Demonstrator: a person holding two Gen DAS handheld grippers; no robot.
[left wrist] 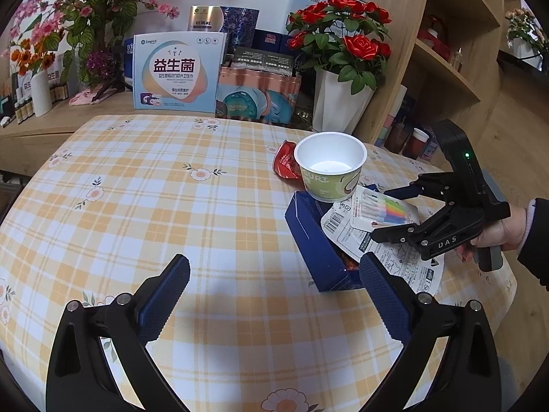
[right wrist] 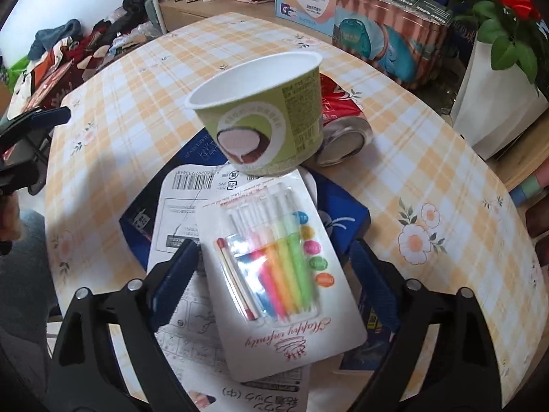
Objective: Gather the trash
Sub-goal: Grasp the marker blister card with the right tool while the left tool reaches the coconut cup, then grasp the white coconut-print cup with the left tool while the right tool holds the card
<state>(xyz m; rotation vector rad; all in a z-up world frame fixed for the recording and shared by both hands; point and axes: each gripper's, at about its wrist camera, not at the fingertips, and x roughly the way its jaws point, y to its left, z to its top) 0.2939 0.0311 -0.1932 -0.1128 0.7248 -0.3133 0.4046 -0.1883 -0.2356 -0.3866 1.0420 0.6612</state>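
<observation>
My right gripper (right wrist: 274, 274) points steeply down over a pile of trash at the right side of the checked tablecloth (left wrist: 171, 206). Its jaws stand apart on either side of a candle blister card (right wrist: 274, 261); the pads do not press on it. The card lies flat on a white printed wrapper (right wrist: 178, 206), which lies across a blue carton (right wrist: 346, 219). Just beyond the card, farther from me, a green coconut yogurt cup (right wrist: 271, 116) stands on the pile, empty and upright. A crushed red can (right wrist: 339, 127) lies on its side just behind the cup. From the left camera I see a hand (left wrist: 494, 237) in a dark sleeve gripping the right gripper's handle. My left gripper (left wrist: 274, 285) hovers over bare cloth left of the pile, jaws apart, nothing between them.
</observation>
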